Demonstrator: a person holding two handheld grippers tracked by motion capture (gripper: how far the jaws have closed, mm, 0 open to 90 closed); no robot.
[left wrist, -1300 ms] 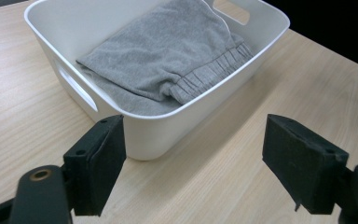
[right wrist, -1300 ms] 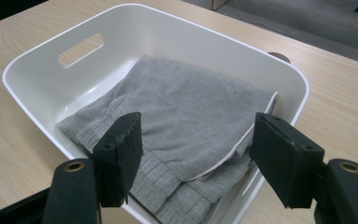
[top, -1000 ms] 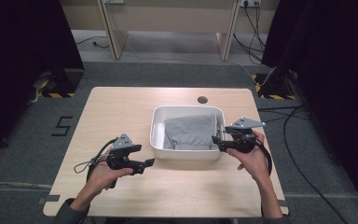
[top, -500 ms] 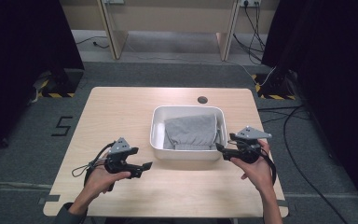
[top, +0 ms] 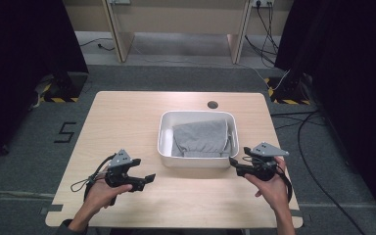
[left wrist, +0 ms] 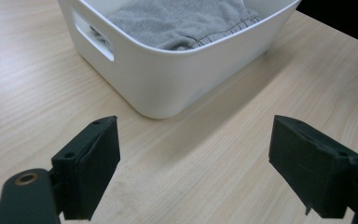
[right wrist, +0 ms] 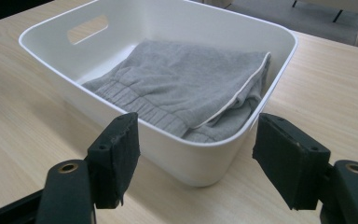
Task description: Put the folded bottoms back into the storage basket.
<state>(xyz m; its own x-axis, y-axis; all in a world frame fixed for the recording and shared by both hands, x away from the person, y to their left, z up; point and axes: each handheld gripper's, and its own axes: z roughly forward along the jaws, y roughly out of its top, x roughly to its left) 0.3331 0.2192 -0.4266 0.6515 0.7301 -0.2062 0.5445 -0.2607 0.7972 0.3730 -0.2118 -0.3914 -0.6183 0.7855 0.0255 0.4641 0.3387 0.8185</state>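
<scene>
1. Your left claw (top: 144,180) has its jaws set wide apart with nothing between them; they have just been opening further. It sits low over the worktop (top: 127,122), near the front left corner of the white tub (top: 196,161) but clear of it.
2. Your right claw (top: 235,164) has its jaws apart as well, gripping nothing, and it points at the tub's front right corner from just beside it.
3. In the right gripper view, that corner of the tub (right wrist: 200,158) sits in the gap between the two jaws, and neither jaw touches the wall.
4. The grey garment (top: 200,139) lies folded inside the tub, its ribbed hem toward your side.
5. In the left gripper view, the tub (left wrist: 168,79) stands ahead of the jaws, with a handle slot in its wall and the garment (left wrist: 182,23) showing above the rim.
</scene>
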